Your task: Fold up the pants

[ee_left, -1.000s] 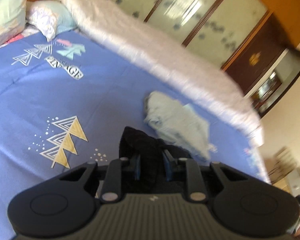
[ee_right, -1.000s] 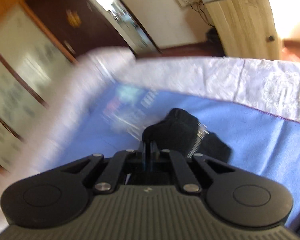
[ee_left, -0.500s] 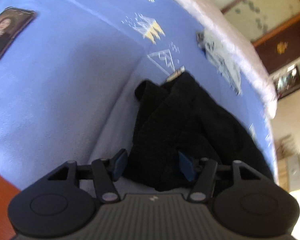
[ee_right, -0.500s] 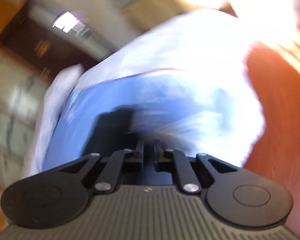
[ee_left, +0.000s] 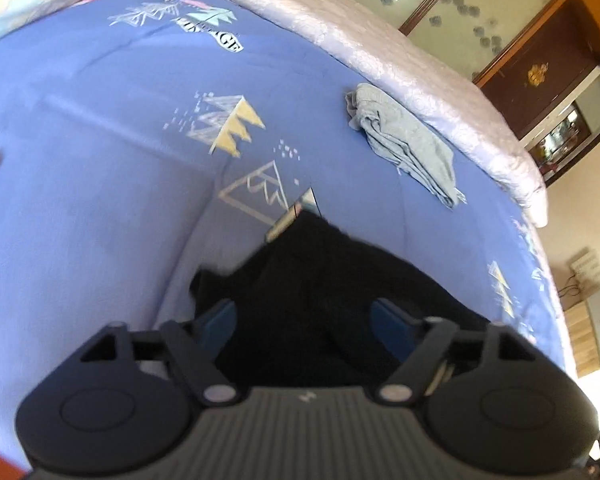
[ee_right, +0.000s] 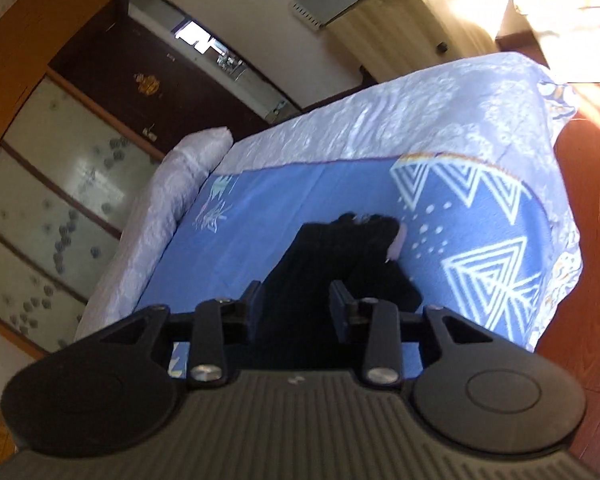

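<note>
The black pants [ee_left: 320, 300] lie bunched on the bed [ee_left: 100, 160], directly ahead of both grippers. The left gripper [ee_left: 304, 320] is opening wide, cloth between its fingers but unpinched; the right gripper [ee_right: 294, 304] is opening too, releasing the cloth. No neat fold shows yet. Beyond the left gripper, the sheet's print reads partly "…AGE".
</note>
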Demonstrator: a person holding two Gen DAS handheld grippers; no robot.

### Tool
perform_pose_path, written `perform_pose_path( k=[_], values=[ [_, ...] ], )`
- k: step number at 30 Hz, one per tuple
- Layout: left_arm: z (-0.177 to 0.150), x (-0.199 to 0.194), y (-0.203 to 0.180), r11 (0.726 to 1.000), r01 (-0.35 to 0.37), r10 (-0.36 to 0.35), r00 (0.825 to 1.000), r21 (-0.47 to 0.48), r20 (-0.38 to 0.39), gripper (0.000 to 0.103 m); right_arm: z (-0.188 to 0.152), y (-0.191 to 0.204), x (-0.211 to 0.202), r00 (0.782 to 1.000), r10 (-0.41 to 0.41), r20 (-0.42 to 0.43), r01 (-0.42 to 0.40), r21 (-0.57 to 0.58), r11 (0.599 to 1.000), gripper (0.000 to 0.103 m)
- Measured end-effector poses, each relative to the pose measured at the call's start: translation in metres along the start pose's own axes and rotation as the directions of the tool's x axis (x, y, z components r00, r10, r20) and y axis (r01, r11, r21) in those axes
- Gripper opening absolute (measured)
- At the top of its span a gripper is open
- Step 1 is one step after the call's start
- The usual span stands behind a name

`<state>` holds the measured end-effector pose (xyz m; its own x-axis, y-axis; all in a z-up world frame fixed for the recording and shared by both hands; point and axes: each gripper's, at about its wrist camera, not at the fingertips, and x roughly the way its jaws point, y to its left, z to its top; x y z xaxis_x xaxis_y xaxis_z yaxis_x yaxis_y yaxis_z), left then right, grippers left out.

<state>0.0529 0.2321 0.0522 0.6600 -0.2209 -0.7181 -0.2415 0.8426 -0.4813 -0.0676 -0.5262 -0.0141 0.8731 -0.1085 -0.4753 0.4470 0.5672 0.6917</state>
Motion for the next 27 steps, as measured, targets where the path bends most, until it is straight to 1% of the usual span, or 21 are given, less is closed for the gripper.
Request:
perform_pose_path(
  k=[2, 4, 6, 7, 8, 9, 10, 11, 12, 13, 14, 16, 17, 19, 20, 21, 22, 23, 24, 25, 27],
  values=[
    [0.013, 0.010, -0.001, 1.000, -0.007, 0.007, 1.000, 0.012, -0.016, 0.080, -0.011, 0.005, 0.010, 0.999, 0.008, -0.039, -0.009, -0.003, 1.000, 0.040],
    [0.024, 0.028, -0.006, 0.998, -0.023, 0.025, 0.999, 0.054, -0.032, 0.079, -0.022, 0.013, 0.017, 0.997, 0.004, -0.071, -0.005, -0.020, 1.000, 0.040],
    [0.031, 0.053, -0.012, 0.992, -0.030, 0.040, 0.996, 0.119, -0.082, 0.076, -0.033, 0.022, 0.021, 0.995, -0.002, -0.101, -0.002, -0.039, 0.999, 0.040],
    [0.033, 0.069, -0.016, 0.988, -0.038, 0.058, 0.990, 0.151, -0.125, 0.069, -0.038, 0.025, 0.024, 0.994, -0.004, -0.113, -0.002, -0.048, 0.999, 0.040],
    [0.032, 0.082, -0.019, 0.984, -0.052, 0.082, 0.982, 0.173, -0.170, 0.055, -0.041, 0.028, 0.025, 0.992, -0.007, -0.122, 0.000, -0.056, 0.998, 0.041],
    [0.031, 0.095, -0.020, 0.979, -0.072, 0.114, 0.969, 0.192, -0.219, 0.046, -0.044, 0.031, 0.027, 0.992, -0.011, -0.129, 0.002, -0.065, 0.998, 0.041],
    [0.030, 0.105, -0.022, 0.970, -0.108, 0.163, 0.954, 0.217, -0.252, 0.032, -0.045, 0.035, 0.028, 0.991, -0.016, -0.133, 0.006, -0.074, 0.997, 0.041],
    [0.029, 0.104, -0.025, 0.962, -0.130, 0.190, 0.951, 0.241, -0.244, 0.018, -0.046, 0.037, 0.030, 0.990, -0.021, -0.139, 0.009, -0.085, 0.996, 0.042],
    [0.031, 0.098, -0.027, 0.963, -0.112, 0.173, 0.954, 0.246, -0.244, 0.005, -0.046, 0.040, 0.032, 0.989, -0.028, -0.143, 0.015, -0.094, 0.995, 0.042],
    [0.033, 0.091, -0.026, 0.973, -0.070, 0.127, 0.959, 0.222, -0.254, 0.004, -0.046, 0.042, 0.035, 0.989, -0.031, -0.146, 0.017, -0.100, 0.995, 0.042],
    [0.036, 0.080, -0.027, 0.980, -0.027, 0.075, 0.967, 0.195, -0.242, 0.004, -0.044, 0.043, 0.037, 0.988, -0.030, -0.149, 0.014, -0.102, 0.995, 0.042],
    [0.040, 0.057, -0.032, 0.981, 0.005, 0.032, 0.982, 0.195, -0.187, 0.003, -0.043, 0.048, 0.043, 0.988, -0.022, -0.156, 0.006, -0.103, 0.995, 0.042],
    [0.044, 0.046, -0.032, 0.984, 0.028, 0.002, 0.986, 0.177, -0.168, 0.003, -0.044, 0.052, 0.047, 0.987, -0.015, -0.160, -0.002, -0.107, 0.994, 0.042],
    [0.051, 0.027, -0.031, 0.987, 0.110, -0.095, 0.986, 0.113, -0.135, 0.003, -0.048, 0.061, 0.058, 0.984, 0.002, -0.177, -0.024, -0.121, 0.992, 0.042],
    [0.053, 0.022, -0.033, 0.987, 0.125, -0.114, 0.987, 0.102, -0.116, 0.003, -0.053, 0.065, 0.061, 0.982, 0.011, -0.187, -0.035, -0.129, 0.991, 0.042],
    [0.055, 0.018, -0.033, 0.986, 0.135, -0.126, 0.987, 0.094, -0.098, 0.004, -0.058, 0.067, 0.064, 0.980, 0.020, -0.200, -0.048, -0.135, 0.990, 0.042],
    [0.056, 0.017, -0.033, 0.987, 0.127, -0.119, 0.989, 0.098, -0.086, 0.005, -0.062, 0.071, 0.068, 0.976, 0.029, -0.214, -0.060, -0.138, 0.989, 0.042],
    [0.057, 0.019, -0.034, 0.989, 0.099, -0.090, 0.993, 0.112, -0.083, 0.007, -0.067, 0.075, 0.073, 0.972, 0.039, -0.232, -0.073, -0.140, 0.987, 0.042],
    [0.059, 0.024, -0.033, 0.989, 0.073, -0.062, 0.994, 0.126, -0.087, 0.009, -0.073, 0.078, 0.073, 0.968, 0.048, -0.246, -0.085, -0.144, 0.986, 0.042],
    [0.058, 0.030, -0.030, 0.990, 0.055, -0.042, 0.994, 0.128, -0.100, 0.013, -0.079, 0.082, 0.073, 0.964, 0.055, -0.258, -0.098, -0.154, 0.983, 0.042],
    [0.055, 0.039, -0.014, 0.993, 0.041, -0.027, 0.991, 0.108, -0.133, 0.021, -0.087, 0.089, 0.073, 0.959, 0.058, -0.277, -0.114, -0.191, 0.975, 0.042]
  ],
)
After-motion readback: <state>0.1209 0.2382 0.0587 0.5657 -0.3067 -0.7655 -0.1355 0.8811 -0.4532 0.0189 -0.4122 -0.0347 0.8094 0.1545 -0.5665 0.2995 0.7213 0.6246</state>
